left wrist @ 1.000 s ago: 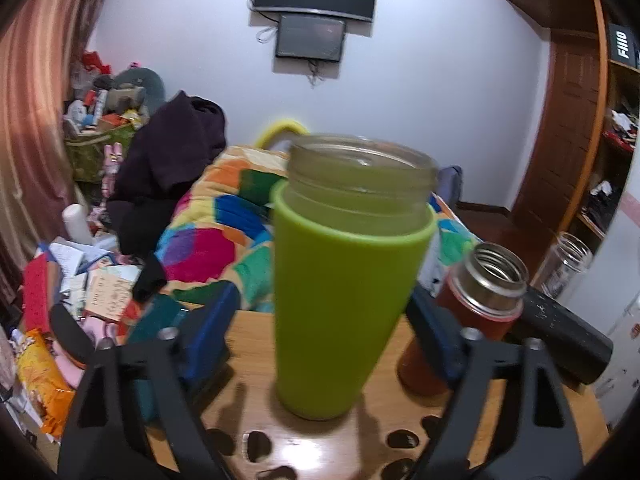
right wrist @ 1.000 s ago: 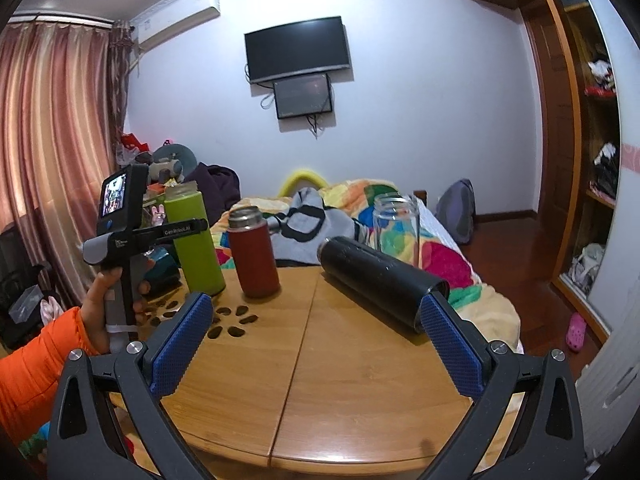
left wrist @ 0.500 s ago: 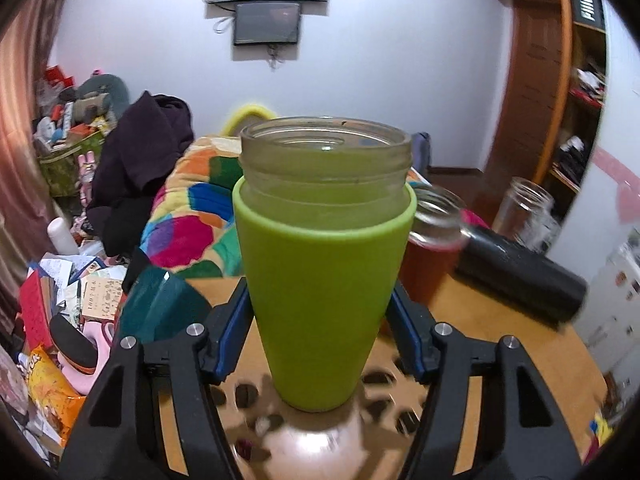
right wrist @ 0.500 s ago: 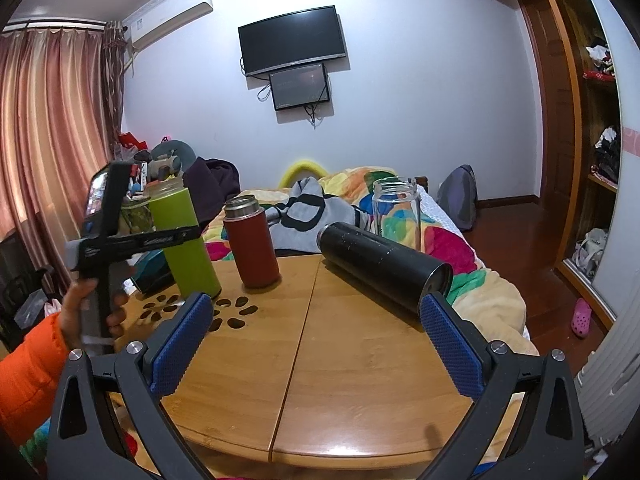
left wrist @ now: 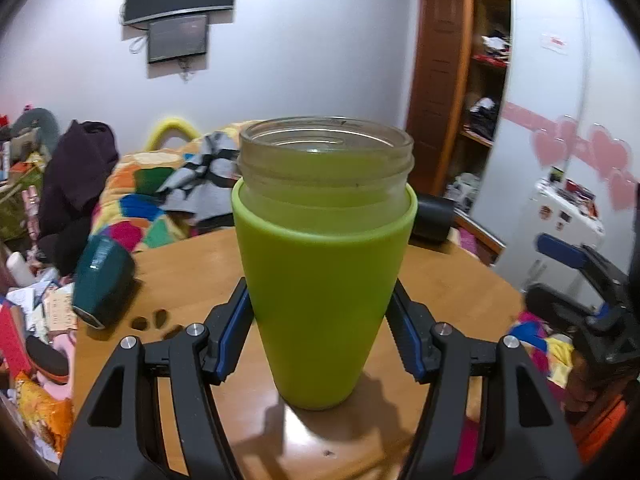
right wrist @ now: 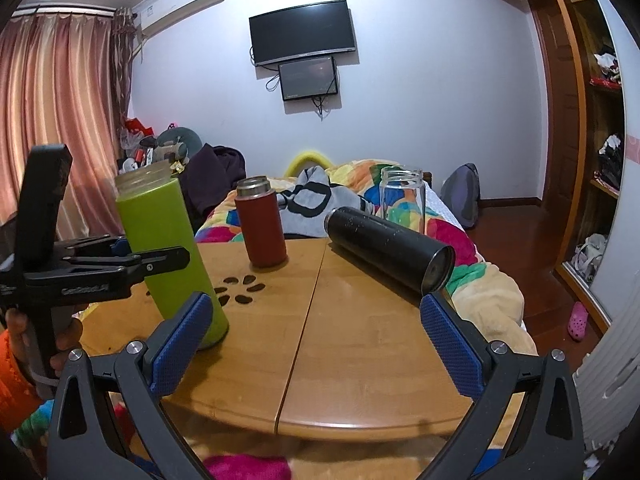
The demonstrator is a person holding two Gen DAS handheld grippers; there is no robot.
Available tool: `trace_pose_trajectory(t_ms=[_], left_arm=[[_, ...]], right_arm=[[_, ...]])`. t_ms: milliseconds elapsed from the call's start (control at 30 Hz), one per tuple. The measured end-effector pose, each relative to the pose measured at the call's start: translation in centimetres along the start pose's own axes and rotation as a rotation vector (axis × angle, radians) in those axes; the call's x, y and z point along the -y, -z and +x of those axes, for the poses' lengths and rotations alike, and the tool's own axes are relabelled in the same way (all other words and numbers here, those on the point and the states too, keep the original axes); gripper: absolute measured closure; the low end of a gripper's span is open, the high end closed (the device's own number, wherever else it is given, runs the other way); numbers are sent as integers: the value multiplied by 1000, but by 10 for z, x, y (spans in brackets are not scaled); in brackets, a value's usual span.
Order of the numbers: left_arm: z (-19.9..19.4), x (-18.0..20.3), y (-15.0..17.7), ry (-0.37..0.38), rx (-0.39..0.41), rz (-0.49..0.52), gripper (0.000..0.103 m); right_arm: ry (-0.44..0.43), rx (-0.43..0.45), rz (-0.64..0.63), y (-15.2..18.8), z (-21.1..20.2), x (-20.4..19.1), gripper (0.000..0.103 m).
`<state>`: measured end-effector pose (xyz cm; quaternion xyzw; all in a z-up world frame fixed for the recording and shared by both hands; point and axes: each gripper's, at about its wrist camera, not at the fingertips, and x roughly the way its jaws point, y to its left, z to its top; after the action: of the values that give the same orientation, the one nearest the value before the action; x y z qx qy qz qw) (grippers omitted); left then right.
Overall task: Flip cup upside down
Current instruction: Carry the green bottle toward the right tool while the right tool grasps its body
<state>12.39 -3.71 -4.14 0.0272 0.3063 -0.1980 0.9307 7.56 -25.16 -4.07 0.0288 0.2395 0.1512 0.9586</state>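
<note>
A tall green cup (left wrist: pixel 320 280) with a clear glass rim stands upright, mouth up. My left gripper (left wrist: pixel 320 336) is shut on the cup's lower half, a blue pad on each side. In the right wrist view the cup (right wrist: pixel 168 240) is at the left, tilted slightly, held by the left gripper (right wrist: pixel 132 260) over the wooden table (right wrist: pixel 360 340). My right gripper (right wrist: pixel 316 340) is open and empty above the table's near edge, to the right of the cup.
A red flask (right wrist: pixel 262 224) stands at the table's back. A black flask (right wrist: pixel 392 248) lies on its side at the right, a clear glass jar (right wrist: pixel 402 196) behind it. A dark teal cup (left wrist: pixel 102 280) lies at the table's left edge. A bed with bedding is behind.
My left gripper closed on the green cup and carried it forward and right across the table, toward the near edge. The right gripper barely moved.
</note>
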Motion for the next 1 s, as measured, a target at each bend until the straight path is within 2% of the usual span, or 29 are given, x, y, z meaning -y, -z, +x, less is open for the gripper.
trace_pose_trajectory(t_ms=[100, 433, 600, 733, 833, 1000], left_arm=[[-3, 9, 4, 46, 5, 0, 39], [-3, 15, 6, 85, 12, 12, 39], [-15, 15, 7, 96, 39, 28, 32], [-26, 6, 10, 107, 55, 8, 30], [-33, -7, 16, 111, 72, -32, 21], [-31, -17, 15, 178, 65, -85, 20]], right_arm=[[1, -1, -17, 2, -4, -3, 0], [-47, -35, -52, 8, 11, -18, 0], [-76, -60, -73, 15, 24, -28, 0], [-133, -78, -70, 18, 38, -33, 0], [-156, -96, -106, 22, 50, -42, 0], [-211, -137, -168, 32, 79, -61, 0]])
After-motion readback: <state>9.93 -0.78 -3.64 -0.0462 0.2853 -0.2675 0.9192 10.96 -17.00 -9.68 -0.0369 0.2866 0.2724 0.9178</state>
